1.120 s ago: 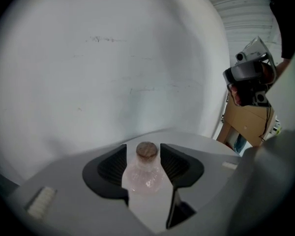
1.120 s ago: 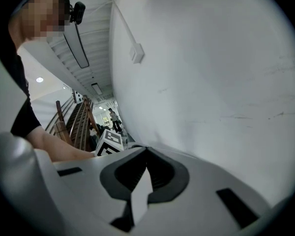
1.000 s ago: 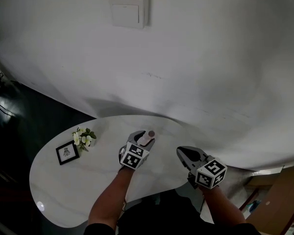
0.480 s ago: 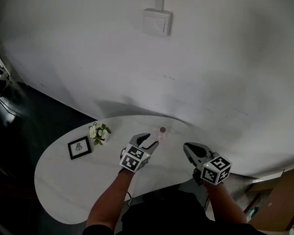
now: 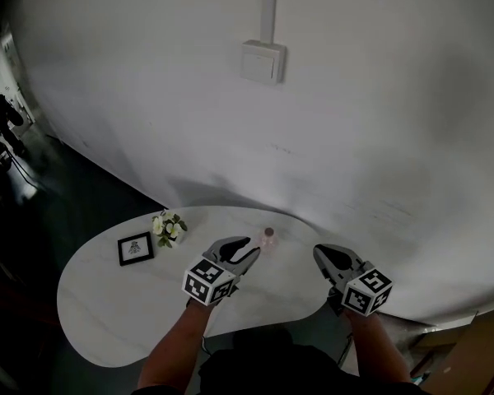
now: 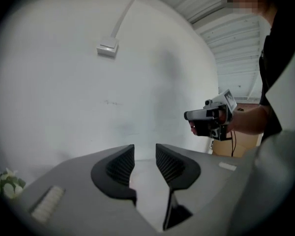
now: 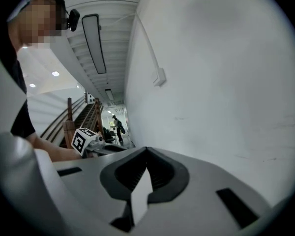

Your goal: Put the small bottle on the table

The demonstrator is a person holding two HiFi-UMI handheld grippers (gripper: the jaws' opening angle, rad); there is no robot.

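The small pale bottle [image 5: 269, 238] with a pinkish cap stands upright on the white table [image 5: 107, 303], near its far edge. My left gripper [image 5: 245, 249] hovers just left of and nearer than the bottle, apart from it. Its jaws are open with nothing between them, and they have just been closing partway; the left gripper view shows the empty gap of the left gripper [image 6: 145, 154]. My right gripper [image 5: 329, 257] hangs to the right of the bottle, off the table's right end. In the right gripper view the right gripper [image 7: 147, 151] has its fingertips meeting, with nothing in them.
A small black picture frame [image 5: 137, 248] and a bunch of white flowers [image 5: 169, 227] stand on the table's left part. A white wall with a switch box [image 5: 262, 62] rises right behind the table. Dark floor lies to the left.
The left gripper, which stood around the bottle a second ago, has drawn back and risen, leaving the bottle standing on the table. The right gripper has risen a little.
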